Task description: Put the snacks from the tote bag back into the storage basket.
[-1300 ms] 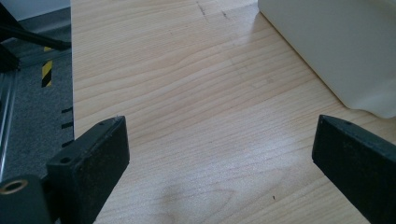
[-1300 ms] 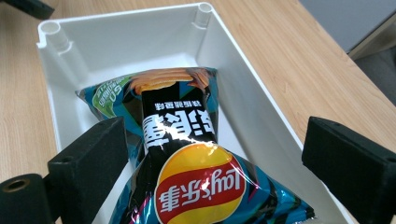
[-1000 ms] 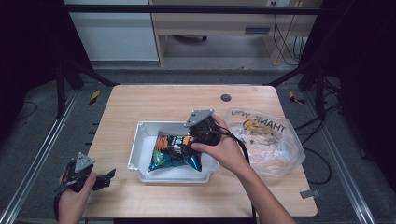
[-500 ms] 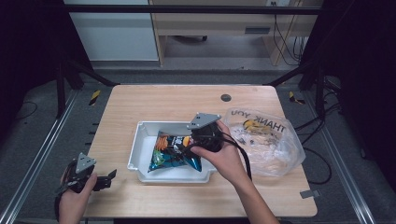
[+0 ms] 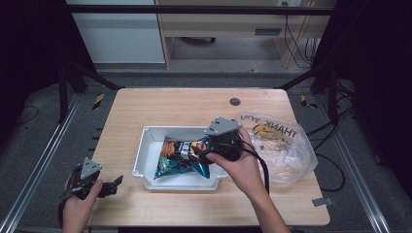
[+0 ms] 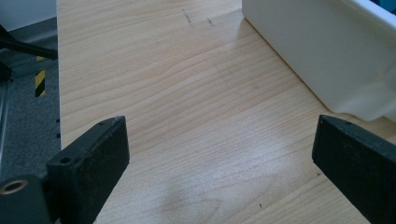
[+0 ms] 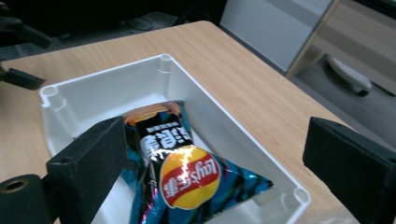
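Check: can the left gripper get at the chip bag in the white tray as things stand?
Probably not without moving: the left gripper sits open at the table's near-left edge, the tray wall between it and the chip bag.

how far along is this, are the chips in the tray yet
Done: the chips lie in the tray. In hand: the right tool hangs open just above them, gripping nothing. The left tool idles open over bare table. Left: perhaps more from the plastic bag.
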The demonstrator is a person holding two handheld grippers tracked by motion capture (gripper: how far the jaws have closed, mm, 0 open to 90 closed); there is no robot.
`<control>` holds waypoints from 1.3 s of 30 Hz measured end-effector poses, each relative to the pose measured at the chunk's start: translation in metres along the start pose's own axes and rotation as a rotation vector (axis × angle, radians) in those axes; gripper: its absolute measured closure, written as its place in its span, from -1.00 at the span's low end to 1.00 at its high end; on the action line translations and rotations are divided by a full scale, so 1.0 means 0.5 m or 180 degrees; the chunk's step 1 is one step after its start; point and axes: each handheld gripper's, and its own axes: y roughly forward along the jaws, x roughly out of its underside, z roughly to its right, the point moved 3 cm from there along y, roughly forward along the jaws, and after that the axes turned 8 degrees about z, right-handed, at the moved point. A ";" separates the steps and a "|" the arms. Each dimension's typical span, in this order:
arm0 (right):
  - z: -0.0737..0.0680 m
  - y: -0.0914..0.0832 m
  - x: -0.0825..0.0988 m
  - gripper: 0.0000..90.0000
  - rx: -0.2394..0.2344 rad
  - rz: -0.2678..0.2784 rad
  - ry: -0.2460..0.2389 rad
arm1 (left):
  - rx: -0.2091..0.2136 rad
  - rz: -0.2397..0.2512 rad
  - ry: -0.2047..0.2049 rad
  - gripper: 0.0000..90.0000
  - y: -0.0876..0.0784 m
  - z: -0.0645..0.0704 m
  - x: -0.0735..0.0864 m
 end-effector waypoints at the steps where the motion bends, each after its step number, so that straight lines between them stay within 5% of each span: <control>1: 0.002 -0.002 0.002 -0.85 0.0050 0.0004 -0.0013 | -0.0001 0.0003 -0.0003 -0.92 0.000 0.000 0.000; 7: 0.020 -0.009 0.018 -0.85 0.0230 -0.0063 -0.0054 | 0.0015 0.0013 0.0029 -0.92 0.003 0.003 -0.003; 31: 0.116 -0.102 0.068 -0.84 0.0705 -0.0056 0.0300 | 0.0008 -0.0012 0.0023 -0.92 0.003 0.004 0.000; 39: 0.140 -0.144 0.129 -0.84 0.0917 -0.0090 0.0581 | 0.0004 -0.0046 0.0049 -0.92 0.005 0.006 0.003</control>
